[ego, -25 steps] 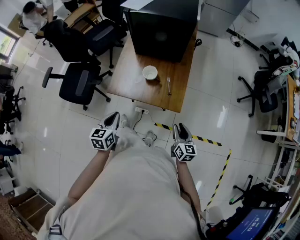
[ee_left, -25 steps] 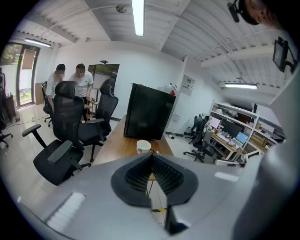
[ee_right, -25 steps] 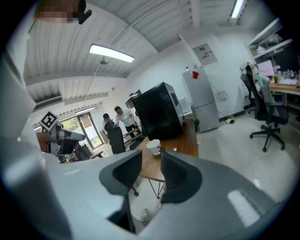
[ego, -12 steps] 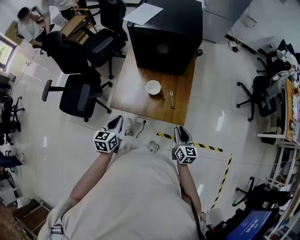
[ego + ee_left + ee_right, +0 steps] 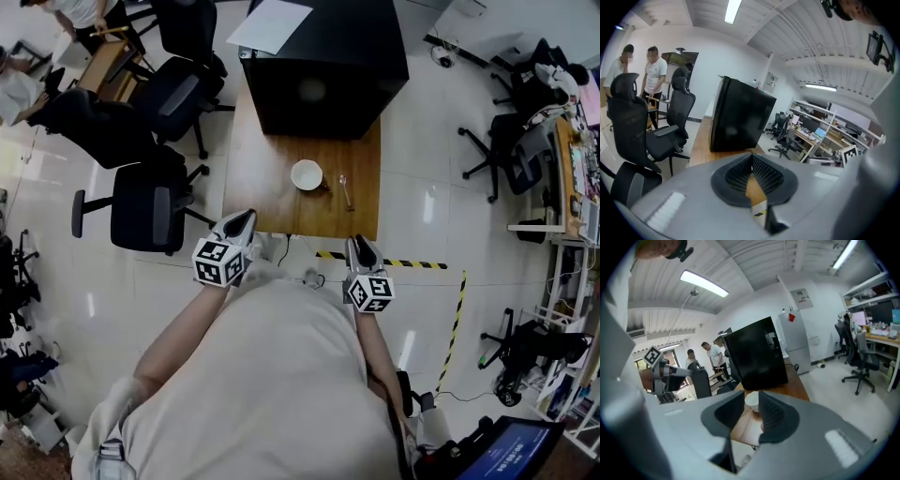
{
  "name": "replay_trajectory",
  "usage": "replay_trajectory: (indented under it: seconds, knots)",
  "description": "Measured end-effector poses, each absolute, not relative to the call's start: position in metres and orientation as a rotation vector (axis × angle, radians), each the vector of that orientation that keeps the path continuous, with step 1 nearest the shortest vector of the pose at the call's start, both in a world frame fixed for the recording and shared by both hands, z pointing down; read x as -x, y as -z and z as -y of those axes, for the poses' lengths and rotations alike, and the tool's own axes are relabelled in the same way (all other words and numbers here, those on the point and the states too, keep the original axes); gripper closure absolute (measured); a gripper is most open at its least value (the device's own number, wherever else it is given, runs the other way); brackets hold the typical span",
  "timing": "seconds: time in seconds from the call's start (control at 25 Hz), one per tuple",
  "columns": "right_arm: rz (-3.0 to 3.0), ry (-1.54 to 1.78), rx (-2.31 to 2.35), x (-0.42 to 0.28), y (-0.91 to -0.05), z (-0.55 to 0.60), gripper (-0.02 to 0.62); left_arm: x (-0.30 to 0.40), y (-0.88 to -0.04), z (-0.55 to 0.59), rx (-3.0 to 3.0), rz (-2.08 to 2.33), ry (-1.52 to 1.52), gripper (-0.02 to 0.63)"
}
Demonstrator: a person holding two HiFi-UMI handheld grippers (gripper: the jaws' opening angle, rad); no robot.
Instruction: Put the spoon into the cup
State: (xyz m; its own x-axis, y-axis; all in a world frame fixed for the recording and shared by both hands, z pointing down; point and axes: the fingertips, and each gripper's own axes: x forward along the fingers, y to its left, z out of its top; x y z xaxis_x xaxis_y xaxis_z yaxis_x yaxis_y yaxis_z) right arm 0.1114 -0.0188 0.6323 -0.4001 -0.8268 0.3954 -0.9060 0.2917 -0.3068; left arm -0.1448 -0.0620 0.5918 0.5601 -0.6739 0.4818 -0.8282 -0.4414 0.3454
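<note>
White cup (image 5: pixel 751 401) partly hidden behind right fingers (image 5: pixel 772 417), closing empty; left fingers (image 5: pixel 736 177) together, empty.

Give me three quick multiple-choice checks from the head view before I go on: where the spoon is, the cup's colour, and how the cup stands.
1. Where is the spoon?
A. Inside the cup
B. On the table, right of the cup
C. On the table, left of the cup

2. What colour is the cup?
A. White
B. Red
C. Black

3. How does the cup stand?
A. Tipped on its side
B. Upside down
C. Upright, mouth up

Answers:
1. B: the spoon lies flat on the wood just right of the cup, apart from it.
2. A: the cup shows plain white against the brown tabletop.
3. C: its round open rim faces up toward the head camera.
</note>
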Motion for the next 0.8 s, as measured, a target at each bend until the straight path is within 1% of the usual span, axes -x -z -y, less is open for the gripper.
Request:
replay_trajectory:
  seconds: [0.2,0.36,0.64,0.8]
  knots:
    - [2.340,-0.552,-1.477,-0.066,-0.630,0.029,0.503,0.147,-0.595,0.090,-2.314,1.046,-0.371,0.629]
    - [2.287,-0.573,-1.507,-0.044,-0.631,0.042,0.503,0.158,-0.598,0.103,-2.347,0.946,-0.373,0.629]
    - [2.162,-0.525,-1.505,-0.034,-0.621,0.040,0.503,0.160,-0.615,0.105,-2.378,0.774,-0.398,0.629]
    - [2.102,-0.553,-1.517,-0.046,-0.624,0.032,0.503,0.166,-0.626,0.111,-2.368,0.764,-0.404,0.629]
